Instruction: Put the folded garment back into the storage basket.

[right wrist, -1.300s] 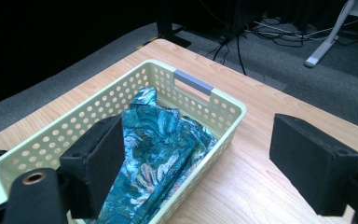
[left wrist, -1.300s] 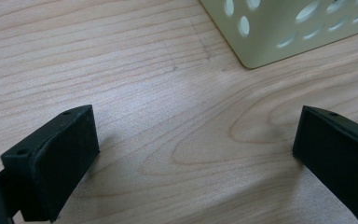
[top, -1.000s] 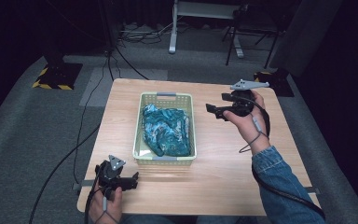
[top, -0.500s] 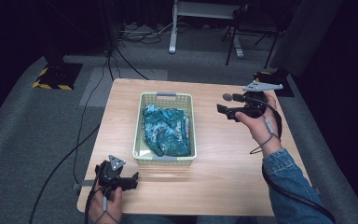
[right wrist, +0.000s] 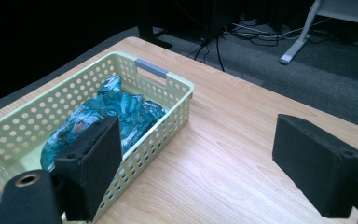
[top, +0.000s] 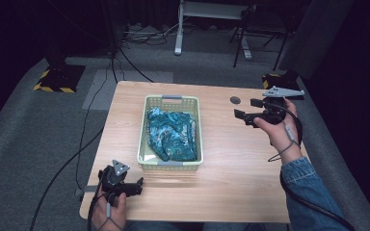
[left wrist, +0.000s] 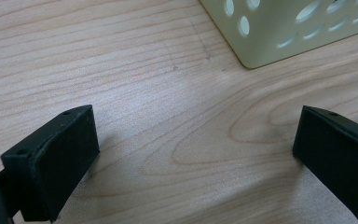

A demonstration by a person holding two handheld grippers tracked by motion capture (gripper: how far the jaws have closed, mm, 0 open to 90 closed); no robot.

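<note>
A dark room with grey carpet, loose cables and a white stand leg on the floor surrounds a pale wooden worktop (top: 231, 159). At its middle stands one cream perforated basket (top: 172, 102) with grey handle strips at its near and far ends, and inside it lies one crumpled piece of teal patterned cloth (top: 171, 134), bunched toward the near-right part of the basket and lying below the rim.

The cloth looks soft and light, limp enough to drape and trail when lifted (no stiffness to help, and no fragility to fear). A raised fold near the top of the heap seems the best place to pinch it, since a bite on a flat layer could slip or catch only the upper ply. The basket itself looks like thin plastic, light enough to slide if nudged; its rim or a handle would give a firm hold.

The left gripper (top: 125, 186) rests low over the near-left corner of the worktop, just near of the basket, its fingers (left wrist: 58, 156) wide apart with nothing but bare wood between them. The right gripper (top: 248, 113) hangs above the far-right part of the worktop, well apart from the basket and aimed toward it, its fingers (right wrist: 93, 163) also spread and empty. A small dark round mark (top: 235, 100) sits on the wood near it.
</note>
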